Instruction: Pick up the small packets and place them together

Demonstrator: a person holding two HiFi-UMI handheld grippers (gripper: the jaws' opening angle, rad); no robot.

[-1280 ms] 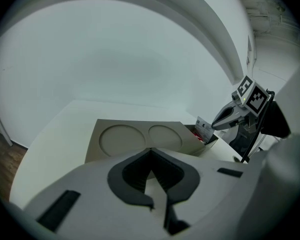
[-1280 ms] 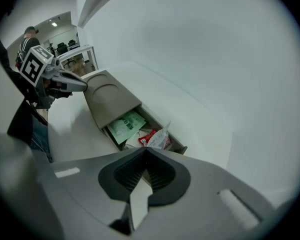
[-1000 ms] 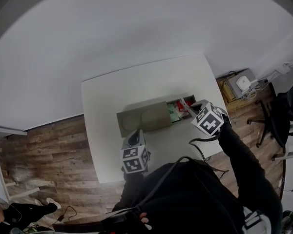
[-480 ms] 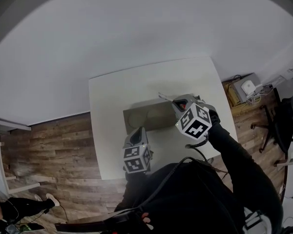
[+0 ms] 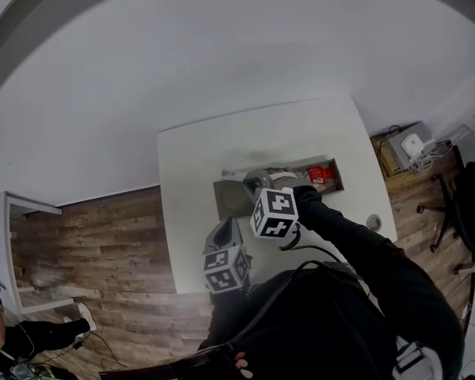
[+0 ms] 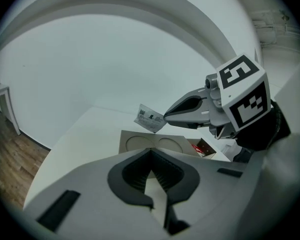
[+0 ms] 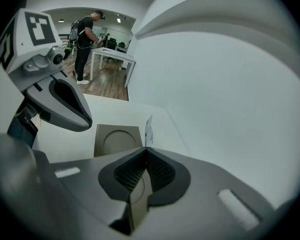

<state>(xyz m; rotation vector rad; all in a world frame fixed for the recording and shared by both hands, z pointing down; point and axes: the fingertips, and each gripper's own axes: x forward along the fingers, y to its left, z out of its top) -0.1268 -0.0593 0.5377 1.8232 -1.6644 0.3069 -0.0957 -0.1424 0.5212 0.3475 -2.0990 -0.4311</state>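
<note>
Two tools here. The right tool [image 6: 166, 116] is pinching one small white packet [image 6: 150, 118] by its edge, up in the air over the left end of the tray [image 5: 229, 200]. The left tool [image 6: 150, 154] is pressed together with nothing in it, hanging nearer the tabletop [image 5: 194, 212] edge. One brown tray with two round dips, and red packets [image 5: 320, 175] at its right end, can't count them. A person [image 7: 85, 41] stands at another table way back.

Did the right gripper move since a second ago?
Yes. The right gripper, shut on a small white packet, has travelled left along the tray, from the end with red packets to its other end.
</note>
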